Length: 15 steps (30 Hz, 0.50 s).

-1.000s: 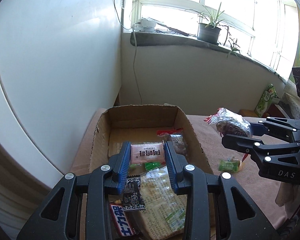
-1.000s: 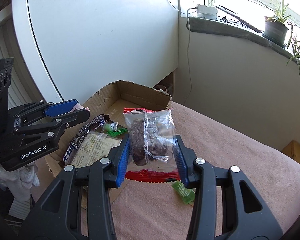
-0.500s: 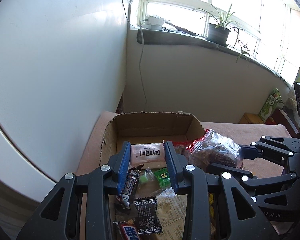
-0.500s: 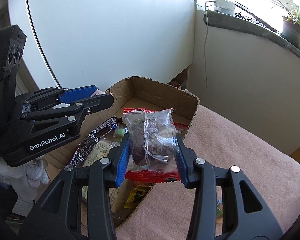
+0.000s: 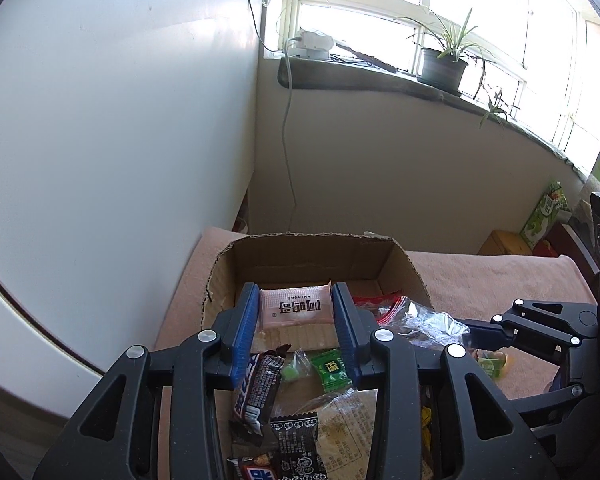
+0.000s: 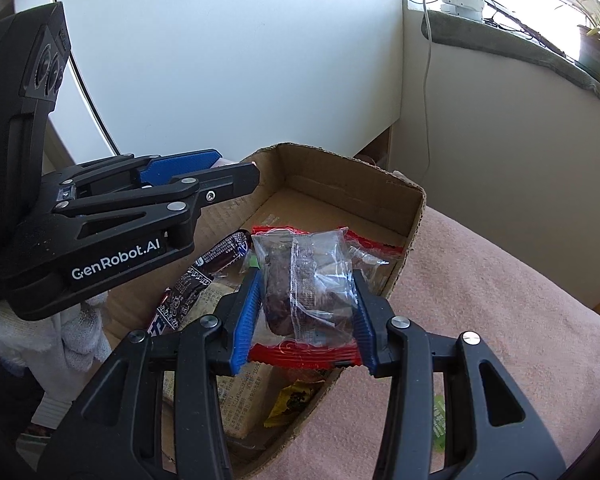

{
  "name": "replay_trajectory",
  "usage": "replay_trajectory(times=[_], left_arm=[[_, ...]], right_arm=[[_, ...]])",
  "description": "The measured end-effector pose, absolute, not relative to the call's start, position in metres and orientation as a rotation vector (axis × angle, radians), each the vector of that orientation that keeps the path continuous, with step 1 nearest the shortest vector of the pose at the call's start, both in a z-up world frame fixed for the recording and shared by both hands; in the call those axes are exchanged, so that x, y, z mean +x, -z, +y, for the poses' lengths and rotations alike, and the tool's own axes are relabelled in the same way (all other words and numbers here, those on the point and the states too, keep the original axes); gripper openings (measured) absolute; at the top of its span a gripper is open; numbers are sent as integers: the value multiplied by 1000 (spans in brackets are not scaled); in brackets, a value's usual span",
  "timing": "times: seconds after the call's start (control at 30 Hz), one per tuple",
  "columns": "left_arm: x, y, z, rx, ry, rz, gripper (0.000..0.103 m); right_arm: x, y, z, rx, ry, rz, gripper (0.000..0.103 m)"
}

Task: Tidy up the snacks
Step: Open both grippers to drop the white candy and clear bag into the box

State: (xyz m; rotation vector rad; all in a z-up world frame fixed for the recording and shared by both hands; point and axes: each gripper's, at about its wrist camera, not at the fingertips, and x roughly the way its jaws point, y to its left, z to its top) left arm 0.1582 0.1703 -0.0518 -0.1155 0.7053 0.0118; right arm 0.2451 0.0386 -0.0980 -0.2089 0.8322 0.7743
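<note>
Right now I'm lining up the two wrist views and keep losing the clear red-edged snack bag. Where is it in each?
Left wrist view: the clear red-edged snack bag is right of centre, over the box's right side, beyond the left gripper holding a pink packet.
Right wrist view: it sits centre frame, clamped in the right gripper.
Shared landmark: the cardboard box.

Left gripper (image 5: 296, 316) clamps a pink snack packet (image 5: 296, 311) above the open cardboard box (image 5: 220, 276). Beneath lie a green candy (image 5: 331, 369) and dark wrappers (image 5: 296, 446). Right gripper (image 5: 474, 336) sits at right, holding a clear bag (image 5: 424, 322).
</note>
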Motion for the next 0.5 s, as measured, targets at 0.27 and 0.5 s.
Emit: replay_trajectory(times=[0.27,0.5], left_arm=[[157,50,171,-121,-27,702,55],[156,46,169,-119,-37,694,64]], right_arm=[[239,95,38,-225,-776,804,70],[232,95,31,-243,-758,794,87]])
